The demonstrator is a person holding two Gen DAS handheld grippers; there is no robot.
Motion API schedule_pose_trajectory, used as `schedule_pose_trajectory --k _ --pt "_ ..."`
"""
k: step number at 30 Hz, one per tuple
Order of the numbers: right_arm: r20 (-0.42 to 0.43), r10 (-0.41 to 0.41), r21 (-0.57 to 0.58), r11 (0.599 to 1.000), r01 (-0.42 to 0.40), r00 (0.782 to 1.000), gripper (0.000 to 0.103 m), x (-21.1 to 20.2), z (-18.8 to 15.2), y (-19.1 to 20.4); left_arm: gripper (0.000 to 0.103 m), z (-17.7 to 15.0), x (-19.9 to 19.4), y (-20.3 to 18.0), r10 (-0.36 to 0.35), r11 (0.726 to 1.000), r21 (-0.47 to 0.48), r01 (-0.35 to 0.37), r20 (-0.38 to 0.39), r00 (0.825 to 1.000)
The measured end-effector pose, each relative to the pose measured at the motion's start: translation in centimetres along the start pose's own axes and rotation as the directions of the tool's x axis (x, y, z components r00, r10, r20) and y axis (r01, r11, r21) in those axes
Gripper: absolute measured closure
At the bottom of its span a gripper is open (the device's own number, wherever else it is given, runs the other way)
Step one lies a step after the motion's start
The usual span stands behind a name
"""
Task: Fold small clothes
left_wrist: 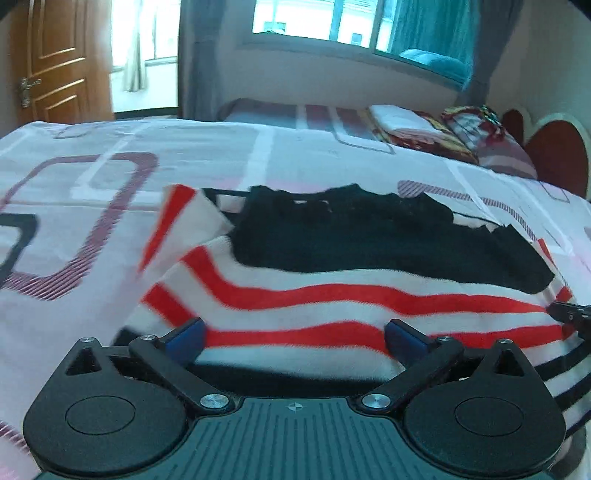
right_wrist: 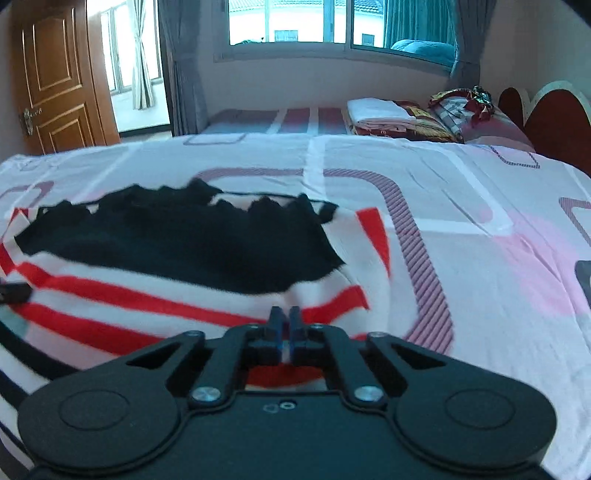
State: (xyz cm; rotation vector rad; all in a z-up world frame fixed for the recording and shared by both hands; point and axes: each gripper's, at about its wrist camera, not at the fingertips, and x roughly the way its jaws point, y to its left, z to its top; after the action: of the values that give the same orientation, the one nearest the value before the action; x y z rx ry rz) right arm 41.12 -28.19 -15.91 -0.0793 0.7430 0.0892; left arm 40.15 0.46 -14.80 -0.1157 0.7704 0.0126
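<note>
Directly under both cameras lies the striped sweater (left_wrist: 295,295), red and white with a black upper part, spread on the bed (left_wrist: 92,166). Its near hem is reached by the left gripper (left_wrist: 293,338), whose jaws are spread wide with the fabric between them but not pinched. The right gripper (right_wrist: 284,325) is closed to a narrow slit at the hem; whether cloth is caught in it cannot be told. A fold of the hem away from the grippers is judged to be starting; the left jaws would need closing first. Ahead of the sweater only patterned bedsheet is seen. Far ahead, folded bedding (right_wrist: 402,118) and a window (right_wrist: 288,22) are seen; nothing blocks the fold.
</note>
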Motion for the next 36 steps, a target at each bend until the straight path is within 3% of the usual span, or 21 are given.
schedule_pose_trajectory --k 1,3,7,9,12,14,19,22,26,28,30,36 --pt "-0.005 -0.015 -0.018 1.000 0.015 1.000 0.102 -0.2 0.0 0.5 0.000 -0.2 -0.9 0.0 0.003 1.000 0.003 -0.003 0.012 1.000" --pt "0.015 -0.038 -0.032 0.999 0.039 0.999 0.090 -1.5 0.3 2.0 0.000 -0.5 -2.2 -0.1 0.001 1.000 0.027 -0.002 0.045 0.999" --pt "0.060 0.061 -0.074 0.996 -0.056 0.996 0.089 -4.1 0.0 6.0 0.000 -1.1 -2.9 -0.3 0.002 0.998 0.059 -0.003 0.018 1.000" --pt "0.034 0.077 -0.080 0.994 -0.075 0.996 0.089 -4.5 -0.7 7.5 0.000 -1.8 -1.4 -0.1 0.047 0.995 0.086 -0.041 -0.073 0.996" --pt "-0.052 0.009 -0.103 0.995 -0.014 0.999 0.088 -3.3 -3.0 7.7 0.000 -2.9 -1.2 -0.5 0.078 0.978 0.196 -0.065 -0.060 0.995" --pt "-0.025 0.002 -0.064 0.998 -0.004 1.000 0.087 -3.9 -3.9 6.4 0.000 -2.7 -1.8 -0.2 0.071 0.983 0.175 -0.058 -0.071 0.995" --pt "-0.066 -0.072 -0.058 0.996 0.068 0.995 0.086 -5.8 -4.9 4.8 0.000 -2.8 -4.4 1.0 0.039 0.996 0.085 -0.035 -0.045 0.998" --pt "-0.080 -0.054 -0.051 0.997 0.050 0.995 0.085 -6.8 -5.7 4.8 0.000 -3.0 -4.4 0.6 0.030 0.994 0.107 -0.026 -0.035 0.999" --pt "-0.015 -0.028 -0.053 0.998 0.027 1.000 0.081 -7.8 -5.2 4.7 0.000 -3.7 -2.1 1.4 0.073 0.994 0.090 -0.065 -0.091 0.993" --pt "-0.080 -0.036 -0.072 0.997 0.030 0.996 0.081 -6.3 -5.6 4.0 0.000 -3.3 -2.2 1.3 0.077 0.994 0.090 -0.067 -0.106 0.991" --pt "-0.081 0.003 -0.061 0.998 -0.008 0.997 0.082 -6.3 -5.7 3.1 0.000 -2.6 -2.8 1.2 0.077 0.995 0.070 -0.070 -0.098 0.992" --pt "-0.005 0.053 -0.042 0.998 -0.053 0.999 0.081 -7.2 -2.1 1.7 0.000 0.6 -2.1 -0.2 0.084 0.996 0.035 -0.081 -0.069 0.994"
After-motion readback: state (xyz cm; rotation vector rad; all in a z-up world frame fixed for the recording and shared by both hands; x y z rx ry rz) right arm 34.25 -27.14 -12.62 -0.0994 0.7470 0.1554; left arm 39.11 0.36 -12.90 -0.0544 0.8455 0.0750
